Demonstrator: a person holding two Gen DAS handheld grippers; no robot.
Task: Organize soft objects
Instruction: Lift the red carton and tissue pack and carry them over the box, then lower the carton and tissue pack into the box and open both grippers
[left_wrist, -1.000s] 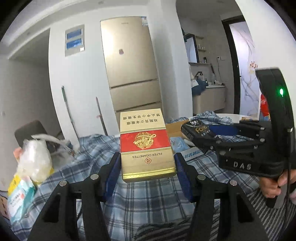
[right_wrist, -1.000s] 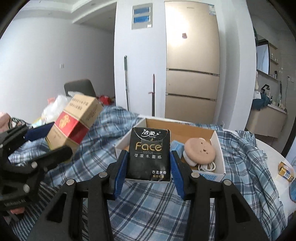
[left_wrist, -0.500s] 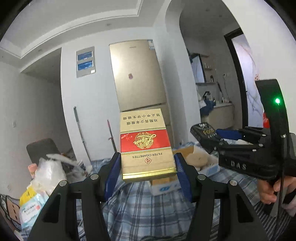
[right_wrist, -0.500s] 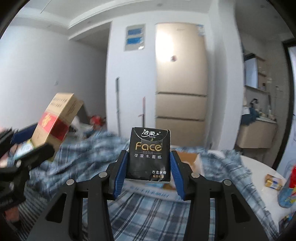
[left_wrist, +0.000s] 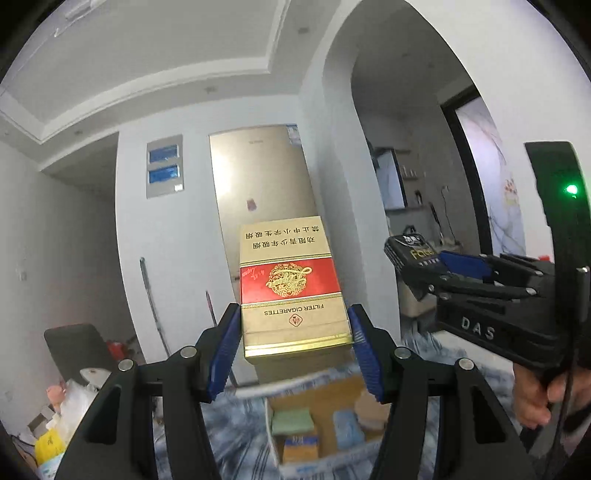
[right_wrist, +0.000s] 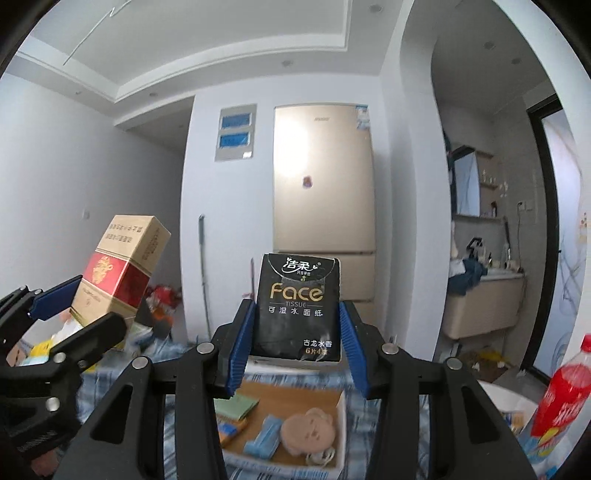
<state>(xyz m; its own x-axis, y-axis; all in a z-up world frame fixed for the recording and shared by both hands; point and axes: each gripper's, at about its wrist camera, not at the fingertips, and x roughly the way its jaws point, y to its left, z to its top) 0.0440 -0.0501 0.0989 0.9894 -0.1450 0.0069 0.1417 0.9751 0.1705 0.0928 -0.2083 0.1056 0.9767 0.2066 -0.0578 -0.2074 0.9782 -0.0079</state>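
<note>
My left gripper (left_wrist: 293, 345) is shut on a gold and red cigarette carton (left_wrist: 291, 284), held high in the air. It also shows in the right wrist view (right_wrist: 118, 273) at the left. My right gripper (right_wrist: 297, 341) is shut on a black Face tissue pack (right_wrist: 297, 306), also raised. The tissue pack shows in the left wrist view (left_wrist: 410, 251) at the right. Below both lies an open cardboard box (right_wrist: 341, 413) with a pink round face-shaped object (right_wrist: 308, 432), a blue item (right_wrist: 264, 437) and a green pack (right_wrist: 236, 404) inside.
The box sits on a blue plaid cloth (right_wrist: 99, 380). A red bottle (right_wrist: 561, 391) stands at the right. Plastic bags (left_wrist: 70, 410) lie at the left. A gold fridge (right_wrist: 323, 177) stands behind, with a counter (right_wrist: 484, 299) at the right.
Both grippers have risen and tilted upward with their loads. The box and cloth have dropped to the bottom of both views.
</note>
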